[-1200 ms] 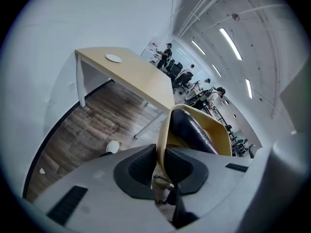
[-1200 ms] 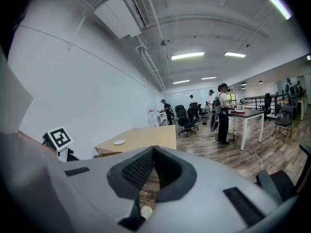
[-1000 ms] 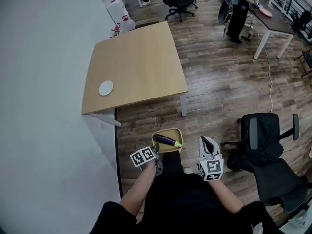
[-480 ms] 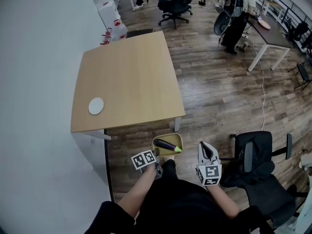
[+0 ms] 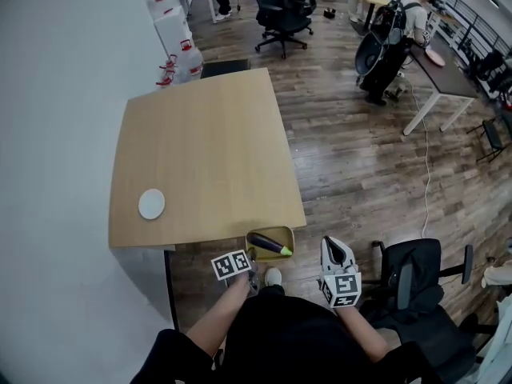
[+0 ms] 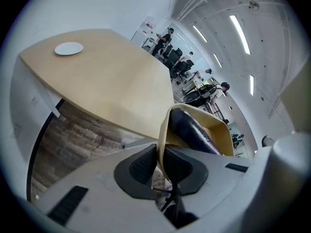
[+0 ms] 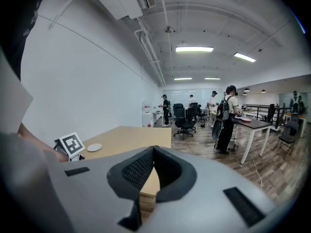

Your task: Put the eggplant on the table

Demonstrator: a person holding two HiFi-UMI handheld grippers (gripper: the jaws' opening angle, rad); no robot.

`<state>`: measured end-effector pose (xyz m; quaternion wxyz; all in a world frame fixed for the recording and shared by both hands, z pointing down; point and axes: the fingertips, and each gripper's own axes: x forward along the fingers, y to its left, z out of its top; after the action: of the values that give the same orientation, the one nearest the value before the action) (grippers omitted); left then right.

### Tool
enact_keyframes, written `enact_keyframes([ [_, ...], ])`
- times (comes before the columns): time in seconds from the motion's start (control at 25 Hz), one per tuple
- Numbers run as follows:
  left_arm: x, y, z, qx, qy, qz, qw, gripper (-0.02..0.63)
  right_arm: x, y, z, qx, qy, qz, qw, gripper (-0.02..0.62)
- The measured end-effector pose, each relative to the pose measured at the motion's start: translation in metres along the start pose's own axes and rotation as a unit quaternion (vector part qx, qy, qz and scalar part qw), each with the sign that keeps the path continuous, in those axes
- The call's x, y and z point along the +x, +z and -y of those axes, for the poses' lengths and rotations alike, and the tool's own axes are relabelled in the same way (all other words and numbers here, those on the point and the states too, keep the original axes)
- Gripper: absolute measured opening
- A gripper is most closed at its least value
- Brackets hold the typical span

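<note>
Closest to the person's dark torso, two forearms reach forward, each hand carrying a gripper with a marker cube. The left gripper (image 6: 160, 153) has its jaws drawn almost together, pinching the near wall of a yellow bowl (image 5: 274, 231), with one pad inside the rim and one outside. The eggplant (image 5: 266, 243) lies in that bowl. It is dark purple, and its green stem end points toward the person's right. The bowl hangs in the air over the wood-plank floor (image 5: 352, 158), right at the near right corner of the table (image 5: 200, 142), and the eggplant is not yet on the tabletop.

Just to the right of the bowl, the right gripper (image 7: 153, 154) points more nearly level. Its pads meet at the tips and nothing is between them. A black office chair (image 5: 416, 274) stands on the floor beside it.

Farther out, the light wooden tabletop carries a small white plate (image 5: 151, 204) near its left front corner, close to the white wall (image 5: 56, 134). Past the table's far edge lie a dark mat (image 5: 224, 68) and white cabinets (image 5: 172, 26), with more black office chairs (image 5: 282, 10) behind them. At the far right, a person wearing a backpack (image 5: 396, 34) stands by a dark-topped desk with white legs (image 5: 448, 66).
</note>
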<state>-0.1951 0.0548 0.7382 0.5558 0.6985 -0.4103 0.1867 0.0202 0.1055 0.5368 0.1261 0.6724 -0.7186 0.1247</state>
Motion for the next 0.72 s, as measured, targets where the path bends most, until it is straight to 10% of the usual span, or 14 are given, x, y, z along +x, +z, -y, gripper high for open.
enact_keyframes([
  [0.72,0.074,0.109,0.022,-0.001,-0.01,0.004,0.9999,0.032,0.093,0.006,0.04,0.025,-0.023,-0.01,0.999,0.06],
])
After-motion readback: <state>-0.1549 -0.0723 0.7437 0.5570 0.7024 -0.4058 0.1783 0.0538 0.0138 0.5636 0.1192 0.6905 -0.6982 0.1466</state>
